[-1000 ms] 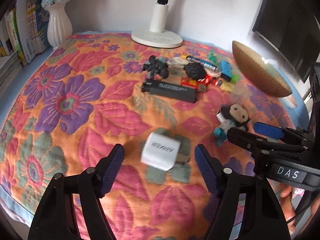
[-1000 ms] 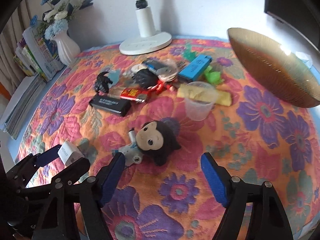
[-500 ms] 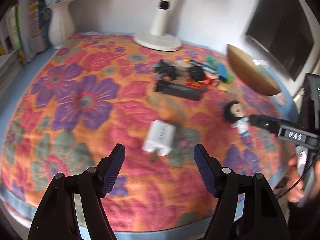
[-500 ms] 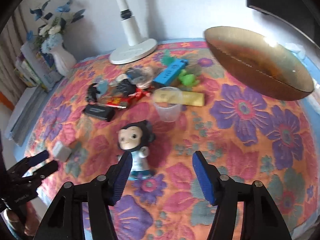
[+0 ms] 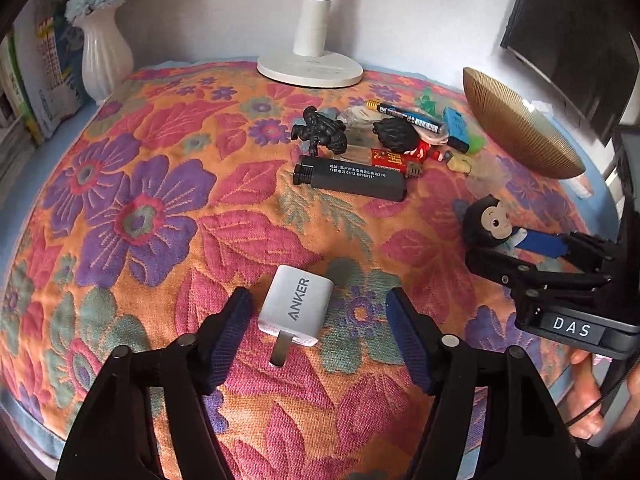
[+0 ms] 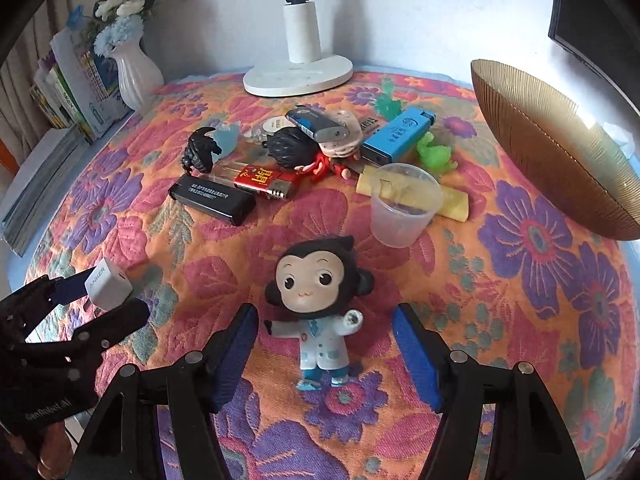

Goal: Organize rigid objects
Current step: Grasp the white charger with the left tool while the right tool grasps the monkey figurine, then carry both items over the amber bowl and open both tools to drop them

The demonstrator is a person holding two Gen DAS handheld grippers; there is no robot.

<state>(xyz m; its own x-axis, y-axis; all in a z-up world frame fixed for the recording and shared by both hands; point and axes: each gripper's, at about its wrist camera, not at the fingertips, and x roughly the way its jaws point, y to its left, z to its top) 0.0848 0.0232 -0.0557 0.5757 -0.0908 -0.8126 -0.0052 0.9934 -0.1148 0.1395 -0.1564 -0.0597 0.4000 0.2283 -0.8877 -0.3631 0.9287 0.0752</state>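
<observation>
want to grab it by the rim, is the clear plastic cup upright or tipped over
Upright. The clear plastic cup stands on the flowered cloth with its round open mouth facing up; it looks empty, with a yellow block behind it.

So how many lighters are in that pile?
3 that I can see: a black lighter at the pile's near left, a red lighter just behind it, and a blue lighter toward the bowl. The pile could hide more.

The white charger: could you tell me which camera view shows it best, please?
The left wrist view: the white charger lies central between the closing left tongs, logo and prong plain. The right wrist view shows it small at the left edge, partly behind those tongs.
</observation>
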